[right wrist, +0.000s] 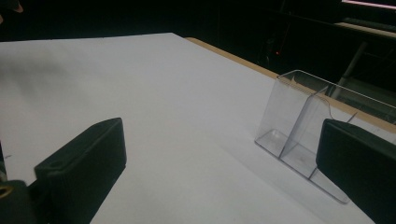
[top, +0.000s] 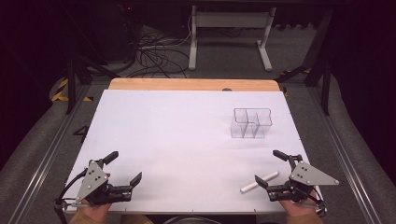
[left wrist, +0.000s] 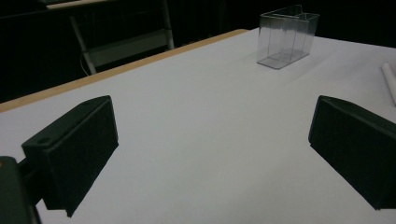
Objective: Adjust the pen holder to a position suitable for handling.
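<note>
Both tongs rest at the near edge of the white-covered surface [top: 187,140], each held in a hand. The left tongs [top: 125,169] sit at the near left corner with jaws spread wide and nothing between them. The right tongs [top: 271,168] sit at the near right corner, likewise spread and empty.

The thin white cylindrical stick [top: 259,182] lies flat on the surface just beside the right tongs. Its near end sits close to the inner jaw tip, though contact cannot be confirmed from above. Its long axis runs on a diagonal, from near-left to far-right, so it points roughly into the gap between the right jaws. In the left gripper view only one end of the stick [left wrist: 390,81] appears, at the far right edge, well apart from that tool.

The clear plastic divided organiser box [top: 251,122] stands upright farther out on the right half of the surface, beyond the stick and empty in every compartment. It looms near in the right gripper view [right wrist: 299,126] and small in the left gripper view [left wrist: 287,35].

Judgement: the right tongs are much the nearer to the stick, and a grasp across its diagonal axis would call for a turn of that wrist.
</note>
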`<state>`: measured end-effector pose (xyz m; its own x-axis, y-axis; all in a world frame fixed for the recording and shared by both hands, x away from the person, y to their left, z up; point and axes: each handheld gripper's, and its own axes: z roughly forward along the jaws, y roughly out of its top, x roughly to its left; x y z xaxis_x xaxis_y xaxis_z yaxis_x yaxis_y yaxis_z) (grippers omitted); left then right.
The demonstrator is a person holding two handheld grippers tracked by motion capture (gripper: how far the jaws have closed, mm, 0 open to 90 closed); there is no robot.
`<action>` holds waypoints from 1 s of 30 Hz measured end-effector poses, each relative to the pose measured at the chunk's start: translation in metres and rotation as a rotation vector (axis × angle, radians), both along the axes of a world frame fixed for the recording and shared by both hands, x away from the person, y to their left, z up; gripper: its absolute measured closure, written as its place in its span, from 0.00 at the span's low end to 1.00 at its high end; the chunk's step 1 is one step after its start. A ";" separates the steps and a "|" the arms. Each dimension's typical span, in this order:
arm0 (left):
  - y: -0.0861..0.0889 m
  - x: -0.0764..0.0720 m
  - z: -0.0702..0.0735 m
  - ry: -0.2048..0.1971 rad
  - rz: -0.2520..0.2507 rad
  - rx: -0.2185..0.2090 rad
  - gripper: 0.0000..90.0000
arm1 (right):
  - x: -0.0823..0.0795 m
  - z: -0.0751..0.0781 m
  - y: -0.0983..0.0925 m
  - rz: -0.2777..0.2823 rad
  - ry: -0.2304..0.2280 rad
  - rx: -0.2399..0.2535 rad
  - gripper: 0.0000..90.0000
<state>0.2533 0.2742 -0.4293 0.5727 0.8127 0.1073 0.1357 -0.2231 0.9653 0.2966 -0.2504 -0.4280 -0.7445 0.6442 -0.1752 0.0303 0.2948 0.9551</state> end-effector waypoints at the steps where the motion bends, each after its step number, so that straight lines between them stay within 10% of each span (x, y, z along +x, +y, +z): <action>1: 0.000 0.000 0.000 -0.001 0.002 0.000 0.02 | 0.000 0.000 0.000 -0.002 0.000 -0.005 0.03; 30: -0.001 -0.005 0.000 -0.019 0.027 0.031 0.04 | 0.009 0.009 0.003 -0.037 0.019 -0.017 0.02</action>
